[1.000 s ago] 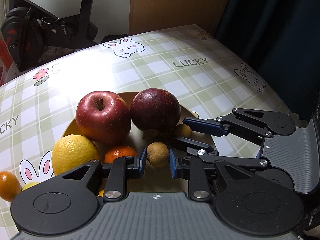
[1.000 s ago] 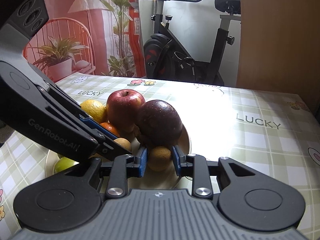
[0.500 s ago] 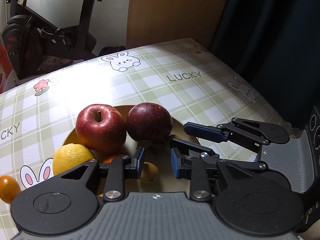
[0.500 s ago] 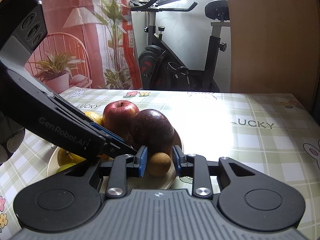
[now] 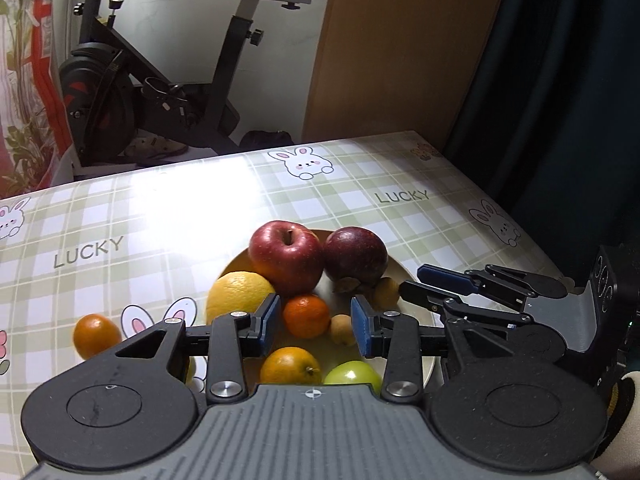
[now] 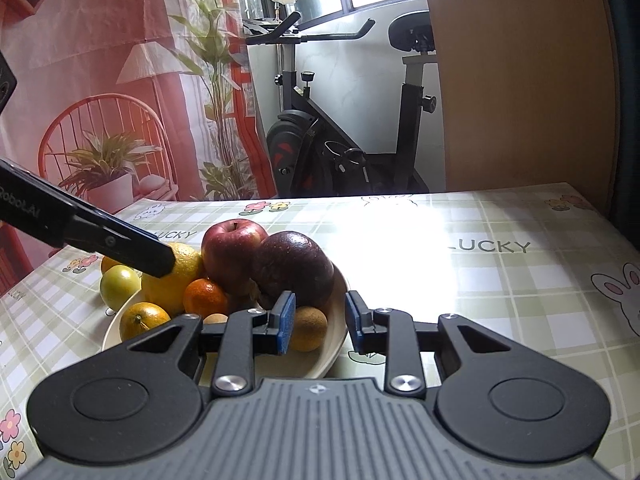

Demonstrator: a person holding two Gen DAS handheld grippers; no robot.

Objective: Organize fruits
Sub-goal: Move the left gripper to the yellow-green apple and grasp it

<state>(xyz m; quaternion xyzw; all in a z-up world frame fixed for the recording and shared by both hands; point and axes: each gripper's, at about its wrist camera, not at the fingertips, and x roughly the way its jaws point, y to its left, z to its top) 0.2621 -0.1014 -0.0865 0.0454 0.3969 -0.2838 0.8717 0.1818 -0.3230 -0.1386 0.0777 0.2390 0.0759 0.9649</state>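
Small stuff first: brown fruit [image 5: 340,330] lies low in the bowl [image 5: 400,270] w/ the other fruit, just under and beyond my left claw [image 5: 314,322]. It should be light, w/ a thin brittle shell, round and apt to roll, so pinch gently across its middle. My left jaws have just been opening; they stand a moderate way apart w/ nothing between them and touch nothing. My right claw [image 6: 320,322] is only narrowly parted and empty. The second brown fruit [image 6: 308,328] sits in the bowl by its left-side pad; can't tell if it brushes that pad, but it's clear of the other. The loose orange [image 5: 96,336] is out on the cloth [image 5: 360,200], well apart from the bowl. Prob. firm and heavier, w/ waxy peel; grip it at the widest girth, jaws much wider.
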